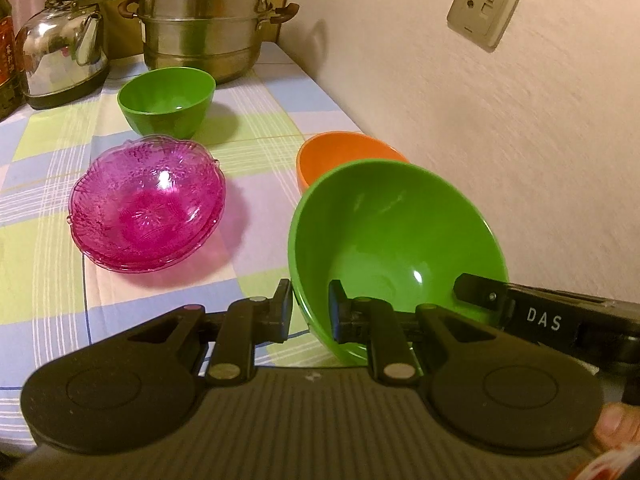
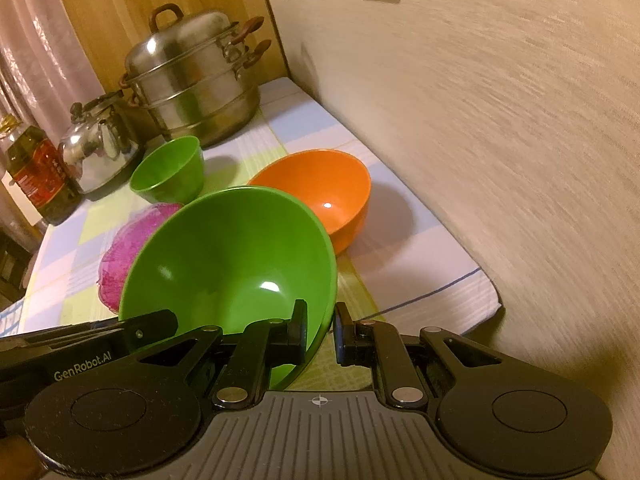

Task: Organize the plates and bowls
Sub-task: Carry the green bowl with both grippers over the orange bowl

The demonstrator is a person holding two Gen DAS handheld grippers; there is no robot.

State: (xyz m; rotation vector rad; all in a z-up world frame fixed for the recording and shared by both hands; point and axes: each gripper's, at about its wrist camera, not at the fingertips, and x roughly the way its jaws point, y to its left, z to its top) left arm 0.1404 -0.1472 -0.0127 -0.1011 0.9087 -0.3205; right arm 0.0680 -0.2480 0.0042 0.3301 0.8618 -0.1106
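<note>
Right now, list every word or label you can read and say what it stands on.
"DAS": white letters on the right tongs' body.
"GenRobot.AI": white letters on the left tongs' body.
Oil bottle: red label with print too blurred to read.
Wall socket: no readable marks.

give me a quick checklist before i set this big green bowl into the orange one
1. Left gripper clamped on the large green bowl rim: ok.
2. Right gripper clamped on the same rim, one finger inside, one outside: ok.
3. Bowl level: not ok, it tilts, opening toward the cameras.
4. Orange bowl upright, nothing in it: ok.
5. Pink glass bowls stand apart from the orange bowl: ok.
6. Green bowl lifted off the tablecloth: cannot tell, its base is hidden.
</note>
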